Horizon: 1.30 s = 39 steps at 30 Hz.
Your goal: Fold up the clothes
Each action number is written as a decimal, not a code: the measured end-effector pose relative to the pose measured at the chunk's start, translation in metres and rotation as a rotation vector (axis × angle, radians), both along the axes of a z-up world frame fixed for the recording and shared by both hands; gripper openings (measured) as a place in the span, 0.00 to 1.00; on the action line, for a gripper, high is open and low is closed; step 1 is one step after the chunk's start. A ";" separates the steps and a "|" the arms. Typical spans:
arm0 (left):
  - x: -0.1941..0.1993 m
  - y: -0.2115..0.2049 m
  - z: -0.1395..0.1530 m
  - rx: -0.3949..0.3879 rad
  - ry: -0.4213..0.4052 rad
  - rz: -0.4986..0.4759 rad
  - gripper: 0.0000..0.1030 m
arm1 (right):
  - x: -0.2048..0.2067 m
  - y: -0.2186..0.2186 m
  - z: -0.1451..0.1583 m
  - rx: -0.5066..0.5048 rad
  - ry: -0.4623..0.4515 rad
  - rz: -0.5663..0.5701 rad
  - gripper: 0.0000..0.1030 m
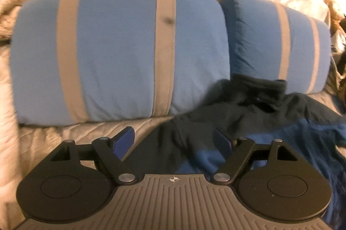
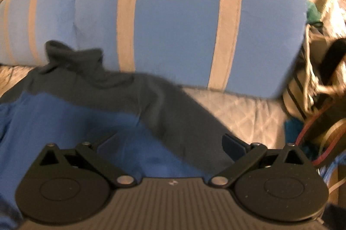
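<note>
Clothes are not folded yet. A dark top with a blue body and black shoulders lies spread on the grey quilted bed cover, just in front of two blue pillows with grey stripes. In the left view it sits at about four o'clock. In the right view it fills the side from seven to nine o'clock.

The left gripper is wide apart and holds nothing. The right gripper is also spread wide and empty, though one black sleeve runs between its fingers without being pinched.

I think this is the start of a fold. Next, each gripper needs to come down and pinch an edge or sleeve.

The collar points at the pillows, toward twelve o'clock. So the top's long way seems to run from the pillows back toward the person.
</note>
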<state>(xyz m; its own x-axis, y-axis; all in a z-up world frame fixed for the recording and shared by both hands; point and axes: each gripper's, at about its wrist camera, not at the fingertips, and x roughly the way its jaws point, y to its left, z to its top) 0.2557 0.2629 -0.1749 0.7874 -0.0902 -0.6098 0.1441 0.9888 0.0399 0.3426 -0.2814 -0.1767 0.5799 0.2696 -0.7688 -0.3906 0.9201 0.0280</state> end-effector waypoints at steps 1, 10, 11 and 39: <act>-0.014 0.000 0.004 0.006 -0.005 0.001 0.78 | -0.010 -0.005 0.004 0.012 0.005 -0.003 1.00; -0.116 0.014 0.071 -0.032 -0.030 -0.003 0.78 | -0.084 -0.072 0.062 0.132 -0.011 -0.064 1.00; -0.124 0.016 0.080 -0.032 -0.034 -0.001 0.78 | -0.090 -0.081 0.070 0.141 -0.018 -0.064 1.00; -0.299 0.211 -0.042 -0.641 -0.170 0.730 0.79 | -0.174 -0.026 0.102 0.201 -0.088 0.166 1.00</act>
<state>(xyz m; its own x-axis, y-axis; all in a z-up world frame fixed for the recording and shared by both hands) -0.0433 0.4743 -0.2170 0.8537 0.1790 -0.4891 -0.4684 0.6746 -0.5706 0.1685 -0.3075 -0.0749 0.5774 0.5084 -0.6389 -0.5443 0.8229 0.1629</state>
